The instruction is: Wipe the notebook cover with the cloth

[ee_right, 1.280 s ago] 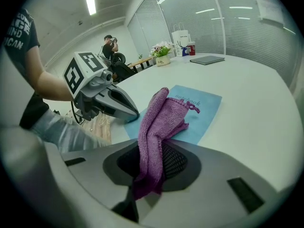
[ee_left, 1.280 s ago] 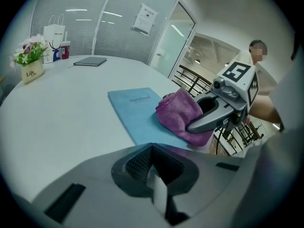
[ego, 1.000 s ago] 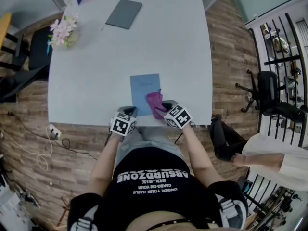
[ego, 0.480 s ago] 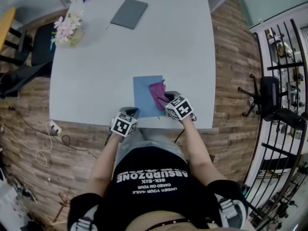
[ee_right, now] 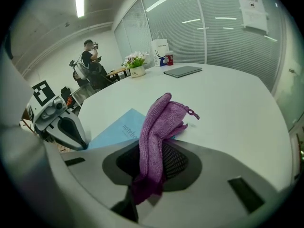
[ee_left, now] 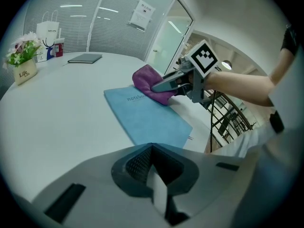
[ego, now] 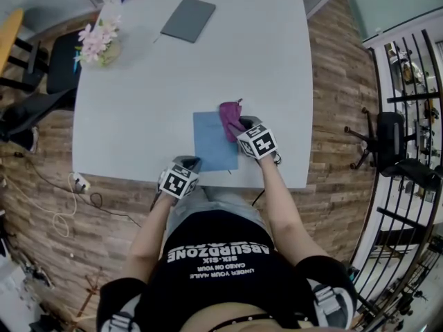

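A light blue notebook (ego: pixel 214 140) lies flat on the white table (ego: pixel 159 81) near its front edge. My right gripper (ego: pixel 243 124) is shut on a purple cloth (ego: pixel 230 116), whose bunched end rests on the notebook's far right corner. The right gripper view shows the cloth (ee_right: pixel 156 137) pinched between the jaws and draped forward over the notebook (ee_right: pixel 118 129). My left gripper (ego: pixel 185 164) sits at the table's front edge, just left of the notebook's near corner, shut with nothing in it. In the left gripper view the notebook (ee_left: pixel 145 115) and the cloth (ee_left: pixel 152 82) lie ahead.
A dark grey folder (ego: pixel 187 19) lies at the table's far side. A small flower pot (ego: pixel 97 43) stands at the far left corner. Chairs (ego: pixel 41 68) stand left of the table, and an office chair (ego: pixel 391 147) is on the right. A person (ee_right: pixel 90 61) stands far off.
My right gripper has slid the purple cloth away from me along the notebook's right side, up to its far corner. The left gripper has stayed put.
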Demonstrator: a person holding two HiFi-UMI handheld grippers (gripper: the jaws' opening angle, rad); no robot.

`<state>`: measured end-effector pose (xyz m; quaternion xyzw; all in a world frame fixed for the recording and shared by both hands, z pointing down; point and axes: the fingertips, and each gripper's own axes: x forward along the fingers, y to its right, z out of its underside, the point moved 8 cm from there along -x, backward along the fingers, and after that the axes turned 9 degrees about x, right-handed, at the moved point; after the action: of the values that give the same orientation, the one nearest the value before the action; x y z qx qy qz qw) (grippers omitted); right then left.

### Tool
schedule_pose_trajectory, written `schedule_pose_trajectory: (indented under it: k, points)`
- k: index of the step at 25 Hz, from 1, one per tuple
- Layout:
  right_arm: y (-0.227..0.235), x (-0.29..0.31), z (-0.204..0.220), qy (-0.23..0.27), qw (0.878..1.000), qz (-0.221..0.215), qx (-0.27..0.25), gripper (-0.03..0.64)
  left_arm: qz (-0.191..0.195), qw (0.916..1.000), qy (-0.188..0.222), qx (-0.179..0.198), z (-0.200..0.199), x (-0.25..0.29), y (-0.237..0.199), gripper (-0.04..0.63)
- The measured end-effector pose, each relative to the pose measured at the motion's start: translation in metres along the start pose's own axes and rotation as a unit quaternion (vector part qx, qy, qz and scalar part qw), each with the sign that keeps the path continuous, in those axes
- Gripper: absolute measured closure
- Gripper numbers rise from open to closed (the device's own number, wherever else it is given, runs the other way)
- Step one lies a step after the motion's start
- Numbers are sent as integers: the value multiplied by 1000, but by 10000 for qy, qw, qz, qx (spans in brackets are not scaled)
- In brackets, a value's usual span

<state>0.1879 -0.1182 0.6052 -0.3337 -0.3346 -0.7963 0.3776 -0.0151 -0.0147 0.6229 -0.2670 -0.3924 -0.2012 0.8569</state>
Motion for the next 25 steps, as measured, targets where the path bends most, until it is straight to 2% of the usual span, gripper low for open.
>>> schedule_pose_trajectory:
  k: [12, 25]
  points:
    - [-1, 6, -6, 495, 9981, 372, 60, 522, 79, 10000, 37, -12, 0, 0, -1, 580]
    - [1, 7, -1, 691, 9964, 328, 364, 525, 83, 10000, 27, 7, 1, 1, -2, 580]
